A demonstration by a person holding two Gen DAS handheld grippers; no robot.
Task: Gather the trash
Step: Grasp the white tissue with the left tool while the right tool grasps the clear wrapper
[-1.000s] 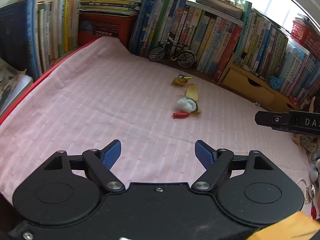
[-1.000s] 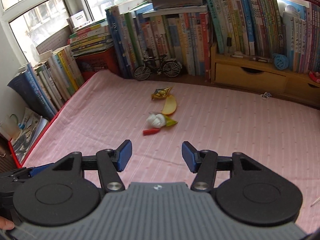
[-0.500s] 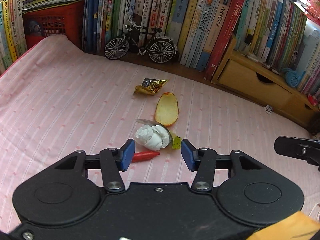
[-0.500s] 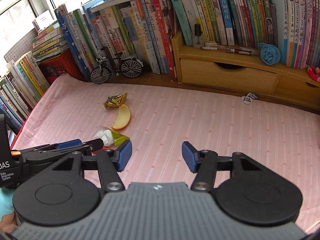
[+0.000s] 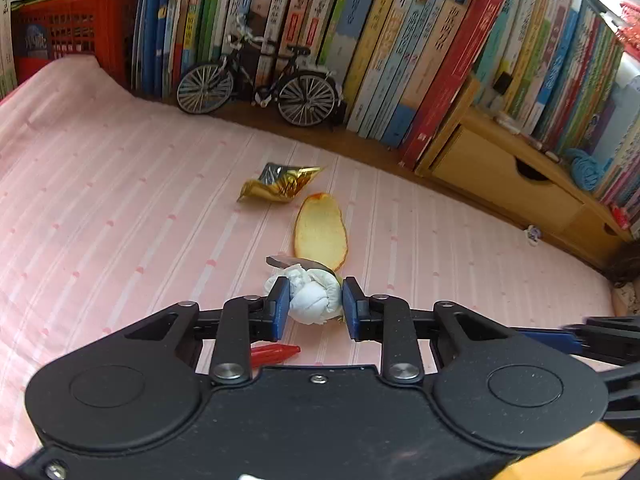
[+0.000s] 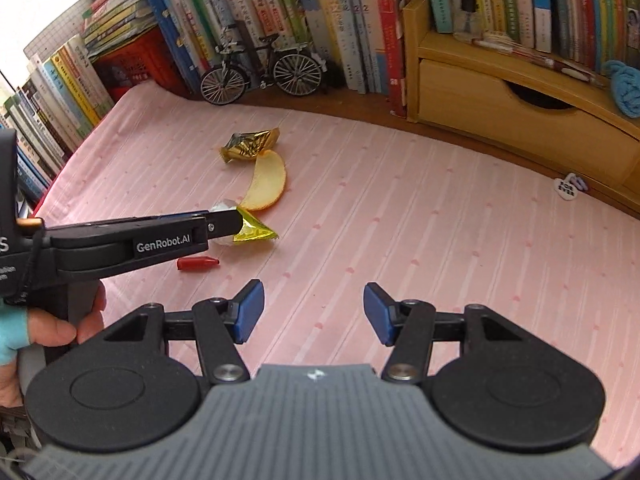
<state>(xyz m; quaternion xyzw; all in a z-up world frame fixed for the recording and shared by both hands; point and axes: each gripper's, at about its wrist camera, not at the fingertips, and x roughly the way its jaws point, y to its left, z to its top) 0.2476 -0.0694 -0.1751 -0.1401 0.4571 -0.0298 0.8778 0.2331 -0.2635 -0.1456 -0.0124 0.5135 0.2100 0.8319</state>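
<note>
In the left wrist view a white crumpled tissue wad (image 5: 316, 298) lies on the pink striped cloth (image 5: 120, 220), and my left gripper (image 5: 312, 308) is shut on it, a blue pad pressing each side. A yellow-green wrapper (image 6: 254, 234) sticks out from under the wad. A small red cap (image 5: 274, 354) lies just below the left finger. Beyond them are a fruit peel (image 5: 320, 232) and a crumpled gold wrapper (image 5: 280, 186). My right gripper (image 6: 314, 312) hovers open over bare cloth, to the right of the trash.
A toy bicycle (image 5: 256, 80) stands against a row of upright books along the back. A wooden drawer unit (image 5: 504, 184) is at the back right, a red crate (image 5: 60, 36) at the back left. A small white charm (image 6: 568, 186) lies near the drawer. A hand (image 6: 52, 328) holds the left gripper's handle.
My left gripper moved forward to the trash pile and its fingers narrowed onto the tissue wad. The right gripper came closer and swung right, still open.
</note>
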